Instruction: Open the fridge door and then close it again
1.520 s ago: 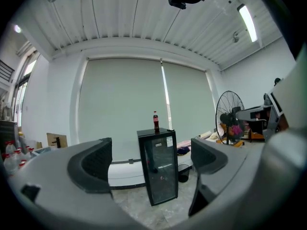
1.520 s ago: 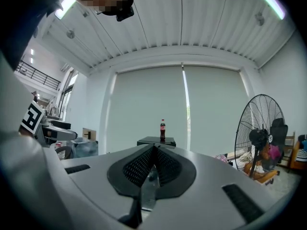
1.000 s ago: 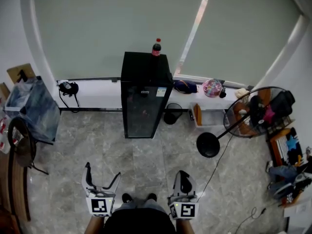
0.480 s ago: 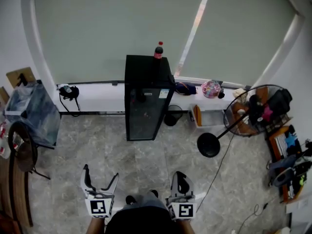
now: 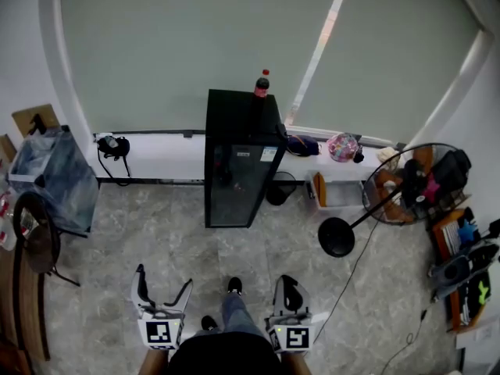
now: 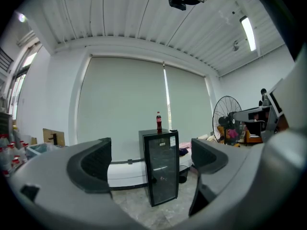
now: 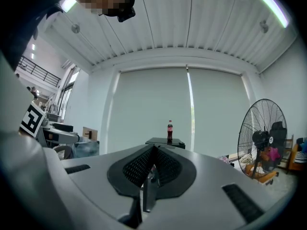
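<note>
Against the window wall, straight ahead of the person, stands one black fridge (image 5: pixel 238 162) with its glass door shut. One red-capped bottle (image 5: pixel 262 84) stands upright on the fridge's top, toward the back. One standing fan (image 5: pixel 406 182) is to the right of the fridge, well apart from it, and one dark round bin (image 5: pixel 276 184) sits just beside the fridge's right side.

Two grippers are held low, well short of the fridge, and neither touches it. The left gripper (image 5: pixel 164 281) is released: its two pads (image 6: pixel 96 162) stand wide apart with nothing gripped. The right gripper (image 5: pixel 289 287) is clenched: its ridged pads (image 7: pixel 144 169) meet with nothing between them.

Only the head view shows the tiled floor (image 5: pixel 234 248) before the fridge, the bin and the person's two shoes (image 5: pixel 233 286). The left gripper view frames the whole front of the fridge between its parted pads. The right gripper view shows only the fridge's top and the bottle above its closed pads; the gripper hides the door.
</note>
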`<state>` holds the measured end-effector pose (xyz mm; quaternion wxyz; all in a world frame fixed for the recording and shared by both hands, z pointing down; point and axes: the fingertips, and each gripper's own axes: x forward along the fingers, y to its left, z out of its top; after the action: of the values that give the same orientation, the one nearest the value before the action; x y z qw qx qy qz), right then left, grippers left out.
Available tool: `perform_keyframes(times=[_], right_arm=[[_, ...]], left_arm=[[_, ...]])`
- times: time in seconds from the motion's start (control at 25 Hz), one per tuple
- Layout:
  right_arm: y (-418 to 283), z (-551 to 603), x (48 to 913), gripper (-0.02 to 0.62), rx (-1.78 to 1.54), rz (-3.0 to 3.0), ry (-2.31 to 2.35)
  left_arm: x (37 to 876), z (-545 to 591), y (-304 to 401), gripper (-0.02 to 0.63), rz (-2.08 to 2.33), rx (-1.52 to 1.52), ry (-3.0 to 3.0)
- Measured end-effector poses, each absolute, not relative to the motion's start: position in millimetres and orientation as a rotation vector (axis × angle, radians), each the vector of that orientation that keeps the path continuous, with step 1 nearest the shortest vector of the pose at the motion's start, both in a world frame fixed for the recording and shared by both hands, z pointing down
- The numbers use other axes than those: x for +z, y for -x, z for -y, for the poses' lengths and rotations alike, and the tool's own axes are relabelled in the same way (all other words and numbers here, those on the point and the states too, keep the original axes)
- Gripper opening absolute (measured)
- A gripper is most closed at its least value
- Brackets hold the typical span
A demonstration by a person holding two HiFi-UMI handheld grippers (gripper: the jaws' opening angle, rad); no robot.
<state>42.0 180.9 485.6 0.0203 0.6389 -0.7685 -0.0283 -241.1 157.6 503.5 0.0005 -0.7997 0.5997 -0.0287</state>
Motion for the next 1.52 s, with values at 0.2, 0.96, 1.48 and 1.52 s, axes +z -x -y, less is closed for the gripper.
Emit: perform_keyframes(times=[0.2, 0.96, 1.48, 1.52], right_arm=[[-37.2, -156.5, 483.9, 0.005, -0.091, 2.410, -1.966], [-65.1, -28.6, 485.4, 0.005, -0.072, 2.441, -1.945], [-100.4, 60.7, 485.1, 0.005, -0.029, 2.475, -1.885], [-101.9, 67.6, 484.5, 0.005, -0.034, 2.483, -1.875]], left_arm=[[506.8, -142.7, 240.9, 0.505, -1.883, -0.102, 2.513], [499.3, -17.9, 216.4, 0.503, -1.925, -0.142, 2.488], [495.9, 68.5, 175.2, 0.503, -1.951, -0.176, 2.471], [495.9, 74.1, 173.6, 0.503, -1.959, -0.192, 2.461]])
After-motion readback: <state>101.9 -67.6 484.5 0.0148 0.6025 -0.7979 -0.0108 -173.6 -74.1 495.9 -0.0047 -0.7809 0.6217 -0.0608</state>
